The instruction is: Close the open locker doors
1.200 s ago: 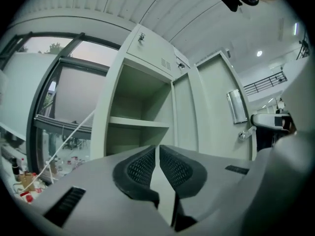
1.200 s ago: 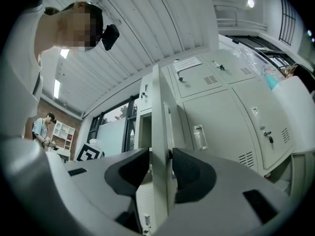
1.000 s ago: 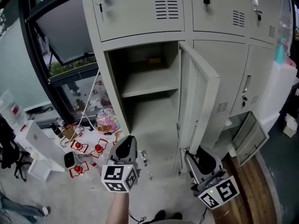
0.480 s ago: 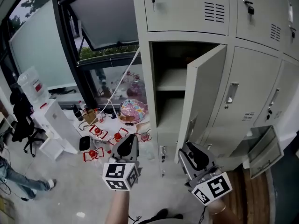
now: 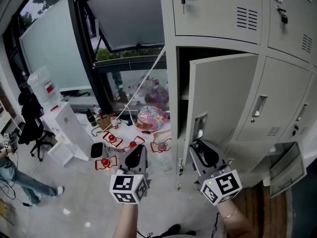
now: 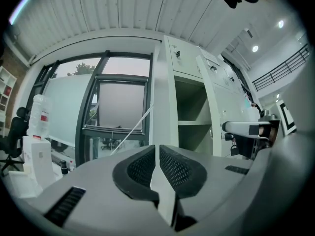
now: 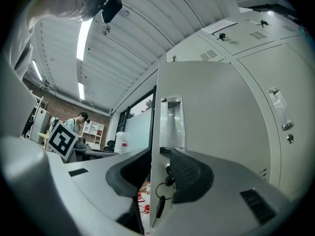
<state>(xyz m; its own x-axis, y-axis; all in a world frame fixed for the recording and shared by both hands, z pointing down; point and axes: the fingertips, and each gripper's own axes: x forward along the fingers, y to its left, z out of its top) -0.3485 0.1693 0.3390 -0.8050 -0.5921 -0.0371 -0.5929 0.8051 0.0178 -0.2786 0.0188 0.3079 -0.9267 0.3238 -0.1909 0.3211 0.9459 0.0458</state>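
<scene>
The left gripper point(image 5: 134, 153) hangs level out in front of the locker point(image 5: 171, 90), its jaws drawn narrow with nothing in them; it looks to have no part in this step.

To its right stands the task's door point(image 5: 223, 98), swung part of the way in but still well off its frame, with the dark compartment and a shelf showing behind it. By my judgement this door is about half closed.

The right gripper point(image 5: 200, 150) is at that door's free edge, just below the handle point(image 5: 199, 127). Its jaws have just been closing and stand fairly wide, one on each side of the edge, with the keys point(image 7: 161, 200) dangling between edge and right jaw. I cannot see the pads pressing on the metal.

Further right the lockers are shut, but low at the far right a small door point(image 5: 285, 163) hangs ajar. So two doors seem to be left: finish this one, then that one.
</scene>
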